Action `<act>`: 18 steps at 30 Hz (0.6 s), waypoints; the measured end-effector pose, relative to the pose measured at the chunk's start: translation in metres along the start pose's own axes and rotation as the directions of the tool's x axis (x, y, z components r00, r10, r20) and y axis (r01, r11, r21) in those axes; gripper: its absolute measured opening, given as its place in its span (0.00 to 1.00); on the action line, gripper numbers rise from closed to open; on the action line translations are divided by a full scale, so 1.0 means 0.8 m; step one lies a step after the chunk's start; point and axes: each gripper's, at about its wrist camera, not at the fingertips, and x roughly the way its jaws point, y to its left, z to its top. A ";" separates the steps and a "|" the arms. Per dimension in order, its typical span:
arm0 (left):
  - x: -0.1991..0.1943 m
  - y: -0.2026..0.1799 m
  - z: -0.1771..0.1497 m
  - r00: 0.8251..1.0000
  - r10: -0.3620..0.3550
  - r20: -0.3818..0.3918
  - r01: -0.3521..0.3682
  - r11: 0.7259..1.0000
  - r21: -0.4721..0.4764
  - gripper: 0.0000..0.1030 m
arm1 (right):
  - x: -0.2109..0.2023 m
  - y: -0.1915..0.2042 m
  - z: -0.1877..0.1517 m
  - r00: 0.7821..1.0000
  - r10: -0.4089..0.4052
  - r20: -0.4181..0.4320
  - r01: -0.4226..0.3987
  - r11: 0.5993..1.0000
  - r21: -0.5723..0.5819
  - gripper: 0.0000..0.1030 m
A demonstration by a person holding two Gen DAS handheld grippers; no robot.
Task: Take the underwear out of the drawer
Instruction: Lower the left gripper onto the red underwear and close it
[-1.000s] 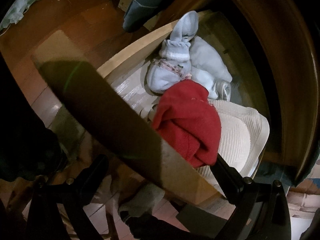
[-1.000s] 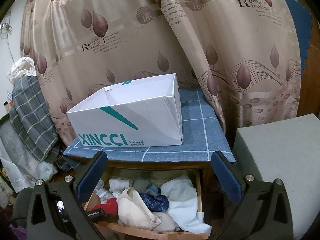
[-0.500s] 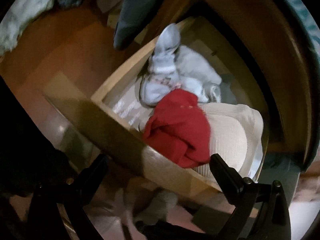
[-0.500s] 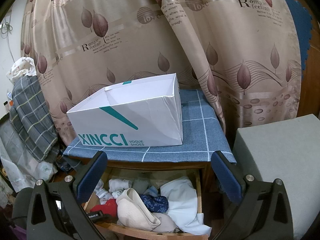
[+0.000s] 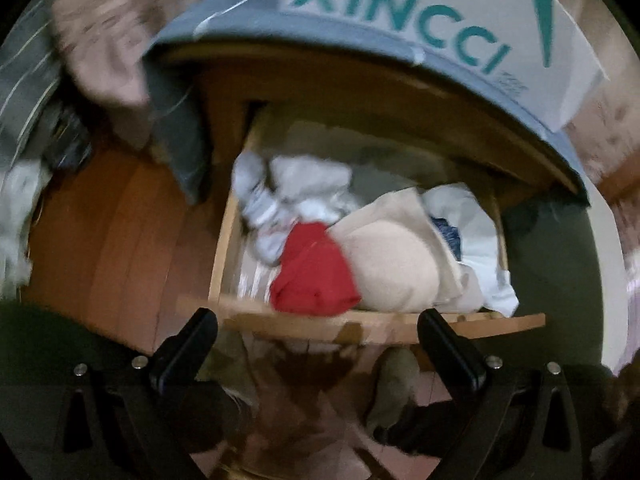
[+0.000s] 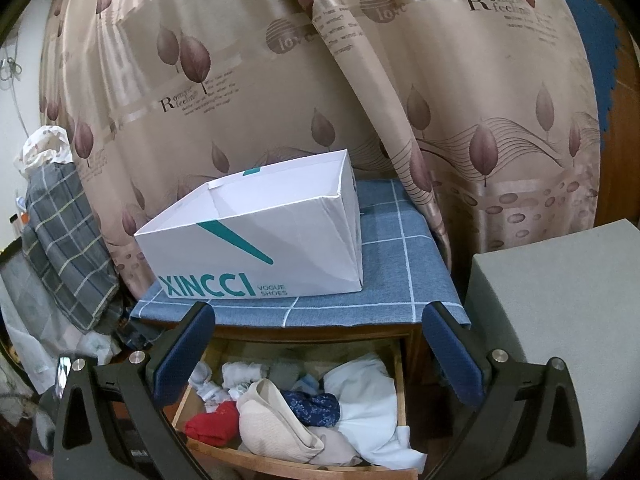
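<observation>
A leaf-print curtain fills the far wall in my right wrist view, with a grey block at the right. In front of the curtain stands a wooden cabinet topped with a blue checked cloth, and on that cloth sits an open white XINCCI box, towards the left.

Below the cloth the drawer stands pulled out, packed with clothing. From my left wrist view, which is blurred, I look down into it: a cream garment bulges in the middle, a white garment lies at the right, and a small dark blue patterned piece shows between them. The red underwear lies near the front rail, left of the cream garment and touching it. Pale grey socks sit farther back at the left.

My left gripper hangs just in front of the drawer rail, jaws spread wide and holding nothing. My right gripper hovers higher and farther out, jaws likewise wide apart and empty, framing the drawer.
</observation>
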 end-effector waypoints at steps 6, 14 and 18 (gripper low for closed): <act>0.039 -0.019 0.046 0.989 0.038 -0.141 -0.012 0.984 0.179 1.00 | 0.000 0.000 0.000 1.000 -0.001 -0.001 0.001 1.000 0.000 1.00; 0.119 -0.011 0.053 0.951 0.112 -0.288 -0.050 0.976 0.214 1.00 | -0.002 -0.001 -0.001 1.000 -0.005 -0.002 0.005 1.000 -0.004 1.00; 0.141 -0.003 0.045 0.936 0.140 -0.323 -0.072 0.975 0.211 1.00 | -0.002 0.000 -0.002 1.000 -0.006 -0.003 0.006 1.000 -0.008 1.00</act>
